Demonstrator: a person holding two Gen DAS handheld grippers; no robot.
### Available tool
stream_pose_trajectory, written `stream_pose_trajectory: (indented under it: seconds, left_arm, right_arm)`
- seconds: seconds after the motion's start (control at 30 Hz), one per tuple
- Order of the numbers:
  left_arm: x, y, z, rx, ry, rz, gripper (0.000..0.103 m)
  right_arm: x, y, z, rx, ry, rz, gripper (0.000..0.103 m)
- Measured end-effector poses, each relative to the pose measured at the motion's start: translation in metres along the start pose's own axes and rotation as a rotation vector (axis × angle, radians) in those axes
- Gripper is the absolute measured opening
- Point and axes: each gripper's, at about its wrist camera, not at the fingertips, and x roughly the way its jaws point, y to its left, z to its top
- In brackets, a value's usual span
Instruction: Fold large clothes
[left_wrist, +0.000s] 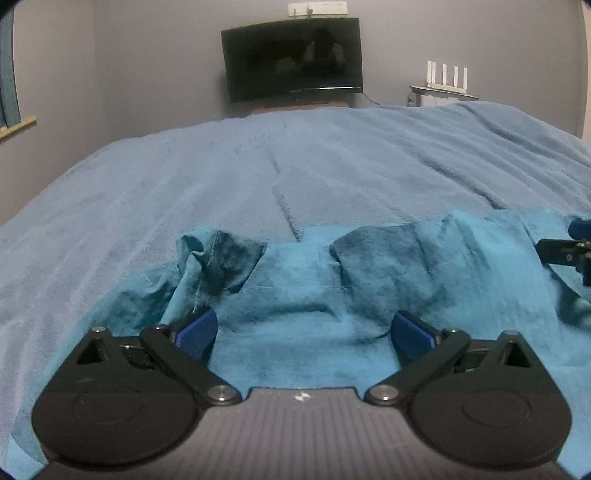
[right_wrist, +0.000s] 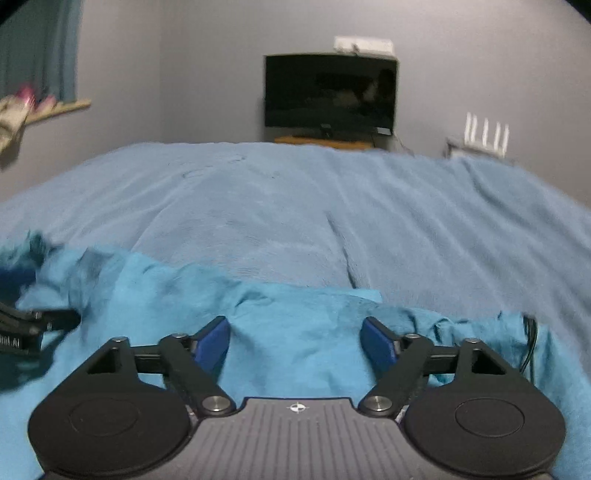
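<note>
A teal garment (left_wrist: 314, 280) lies crumpled on the near part of a bed, its far edge bunched into dark folds. My left gripper (left_wrist: 303, 334) hangs just above it, open wide, with cloth under the blue pads (left_wrist: 195, 332) but nothing pinched. In the right wrist view the same garment (right_wrist: 295, 325) spreads below my right gripper (right_wrist: 295, 345), which also stands open with no cloth between its pads. The right gripper's tip (left_wrist: 569, 251) shows at the right edge of the left wrist view; the left gripper (right_wrist: 33, 325) shows at the left edge of the right wrist view.
A light blue blanket (left_wrist: 295, 173) covers the bed beyond the garment. Past the bed stand a dark television (left_wrist: 291, 59) on a stand and a white router (left_wrist: 447, 79) on a small shelf. A curtain (right_wrist: 40, 51) and a window sill are at the left. A black cable (right_wrist: 530, 347) lies at the garment's right end.
</note>
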Motion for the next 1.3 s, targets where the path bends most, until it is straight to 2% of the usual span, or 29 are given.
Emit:
stream_pose_trajectory:
  seconds: [0.13,0.27,0.33,0.43,0.5,0.57,0.63,0.7,0.77,0.83,0.87,0.9,0.97,1.03,1.1,1.2,1.3]
  left_arm:
    - [-0.001,0.01,0.002,0.007,0.006,-0.015,0.103]
    - [-0.005,0.021,0.005,-0.028,0.042,-0.015,0.103]
    - [-0.013,0.017,0.002,0.036,0.048,0.022,0.103]
    - [-0.04,0.003,-0.01,0.174,0.016,0.1,0.103]
    - [-0.066,-0.006,-0.022,0.225,-0.021,0.108,0.103]
    - [-0.098,-0.014,-0.037,0.249,-0.049,0.077,0.103]
    - [-0.13,-0.022,-0.056,0.238,-0.041,-0.006,0.103]
    - [-0.157,-0.028,-0.078,0.229,-0.003,-0.081,0.103]
    - [-0.175,-0.026,-0.099,0.183,0.049,-0.103,0.103]
    - [-0.179,-0.018,-0.114,0.099,0.109,-0.125,0.103]
    - [-0.178,-0.011,-0.121,0.057,0.145,-0.116,0.103]
    - [-0.182,-0.008,-0.132,0.034,0.151,-0.089,0.103]
    - [-0.189,-0.001,-0.137,0.009,0.14,-0.057,0.103]
    - [-0.203,0.005,-0.139,-0.032,0.114,-0.068,0.103]
    - [-0.213,0.005,-0.141,-0.055,0.084,-0.085,0.103]
    - [-0.222,-0.001,-0.142,-0.036,0.051,-0.086,0.103]
    - [-0.226,-0.008,-0.147,0.013,0.013,-0.075,0.103]
  right_arm:
    - [0.002,-0.023,0.001,0.12,0.005,0.023,0.08]
    - [-0.012,-0.052,-0.007,0.267,0.007,0.05,0.077]
    - [-0.029,-0.061,-0.013,0.311,-0.005,0.052,0.075]
    - [-0.07,-0.065,-0.023,0.357,-0.048,-0.015,0.077]
    - [-0.103,-0.069,-0.033,0.428,-0.091,0.009,0.076]
    - [-0.132,-0.071,-0.047,0.476,-0.099,0.016,0.076]
    - [-0.154,-0.066,-0.063,0.471,-0.07,0.016,0.077]
    - [-0.175,-0.058,-0.082,0.401,-0.019,0.021,0.076]
    - [-0.19,-0.051,-0.102,0.355,0.026,-0.018,0.076]
    - [-0.197,-0.058,-0.123,0.399,0.087,-0.045,0.076]
    - [-0.196,-0.061,-0.13,0.424,0.126,-0.058,0.069]
    - [-0.203,-0.066,-0.14,0.468,0.127,-0.065,0.065]
    - [-0.224,-0.076,-0.145,0.596,0.091,-0.042,0.071]
    - [-0.25,-0.084,-0.152,0.716,0.031,0.009,0.076]
    - [-0.268,-0.09,-0.16,0.789,-0.003,0.024,0.076]
    - [-0.292,-0.098,-0.179,0.91,-0.012,0.053,0.076]
    - [-0.296,-0.092,-0.193,0.957,-0.001,0.066,0.076]
